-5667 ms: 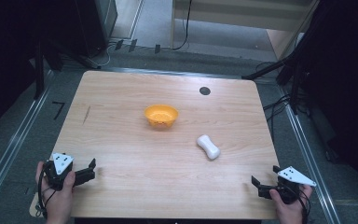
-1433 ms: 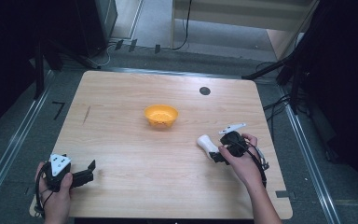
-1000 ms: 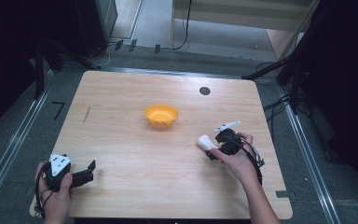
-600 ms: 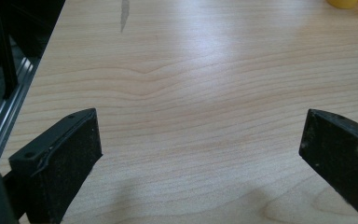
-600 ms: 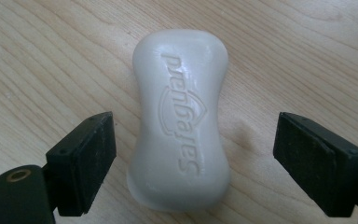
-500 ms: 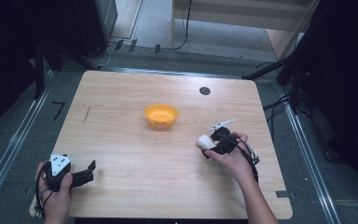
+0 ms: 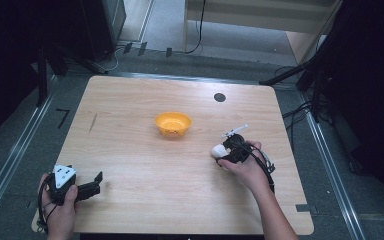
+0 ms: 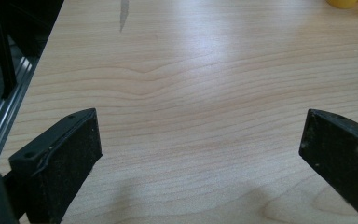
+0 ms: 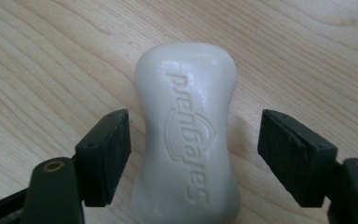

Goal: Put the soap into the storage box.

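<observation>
Since the start of the recording the right tongs [image 7: 228,152] have travelled from the near right corner of the desk [image 7: 130,150] up to the white bar of soap [image 9: 189,135], while the left tongs [image 7: 87,187] have stayed parked at the near left corner. From the right gripper view the soap lies flat on the wood with its embossed lettering up, and the jaws stand spread on either side of its narrow waist, neither touching it yet; that waisted middle looks like the sensible place to pinch. Left jaws gape wide over bare wood, holding nothing. An orange bowl [image 7: 173,123] sits well apart toward the desk's middle, perhaps where the soap is meant to go
</observation>
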`<state>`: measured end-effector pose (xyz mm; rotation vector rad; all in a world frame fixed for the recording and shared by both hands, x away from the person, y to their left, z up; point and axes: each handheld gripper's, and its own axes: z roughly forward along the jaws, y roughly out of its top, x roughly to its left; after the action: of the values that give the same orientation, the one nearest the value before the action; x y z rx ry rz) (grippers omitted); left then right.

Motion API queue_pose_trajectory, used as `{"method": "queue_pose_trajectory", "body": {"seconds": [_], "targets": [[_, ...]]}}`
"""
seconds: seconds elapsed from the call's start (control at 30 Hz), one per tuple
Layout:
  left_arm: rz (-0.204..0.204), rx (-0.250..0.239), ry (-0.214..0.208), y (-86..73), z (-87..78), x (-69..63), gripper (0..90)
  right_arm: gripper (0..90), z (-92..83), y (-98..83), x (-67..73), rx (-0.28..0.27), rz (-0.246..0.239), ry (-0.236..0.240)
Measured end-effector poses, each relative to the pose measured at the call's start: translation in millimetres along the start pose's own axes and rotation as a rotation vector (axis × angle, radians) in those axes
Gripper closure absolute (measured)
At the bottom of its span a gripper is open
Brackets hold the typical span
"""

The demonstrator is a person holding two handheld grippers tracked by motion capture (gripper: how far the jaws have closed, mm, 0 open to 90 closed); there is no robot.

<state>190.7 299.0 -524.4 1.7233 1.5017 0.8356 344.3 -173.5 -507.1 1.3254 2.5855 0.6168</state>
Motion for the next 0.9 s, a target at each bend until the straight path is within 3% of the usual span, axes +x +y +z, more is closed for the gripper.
{"method": "queue_pose_trajectory", "body": {"seconds": [0.5, 0.9], "targets": [[0.001, 0.002, -0.002, 0.0, 0.1, 0.0, 0.0, 40.5, 6.7, 3.6, -0.4, 0.052, 0.005, 0.017], [0.009, 0.004, -0.004, 0.1, 0.2, -0.5, 0.0, 50.1, 6.8, 4.8, 1.3, 0.046, -0.014, 0.006]]}}
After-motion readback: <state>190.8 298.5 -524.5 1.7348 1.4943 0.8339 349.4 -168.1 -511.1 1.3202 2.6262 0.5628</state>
